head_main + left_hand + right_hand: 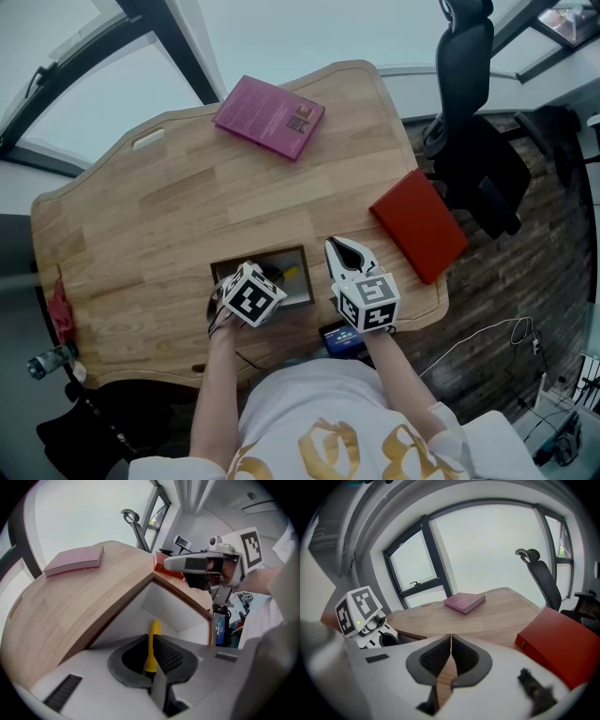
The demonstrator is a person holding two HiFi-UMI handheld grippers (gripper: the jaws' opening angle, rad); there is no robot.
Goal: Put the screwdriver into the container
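A yellow-handled screwdriver (154, 629) reaches down into the container (165, 605), an open box with a wooden rim and white inner walls, set near the table's front edge (298, 251). My left gripper (151, 640) points steeply down over the box and is shut on the screwdriver's neck; the handle sticks out past the fingertips. In the head view a bit of yellow screwdriver (292, 274) shows inside the box beside the left gripper (251, 295). My right gripper (349, 253) hovers just right of the box, shut with nothing between its pads (451, 641).
A pink book (269, 116) lies at the table's far side and a red box (419, 223) at its right edge. A black office chair (469, 103) stands beyond that edge. A small blue device (339, 339) sits at the front edge by my body.
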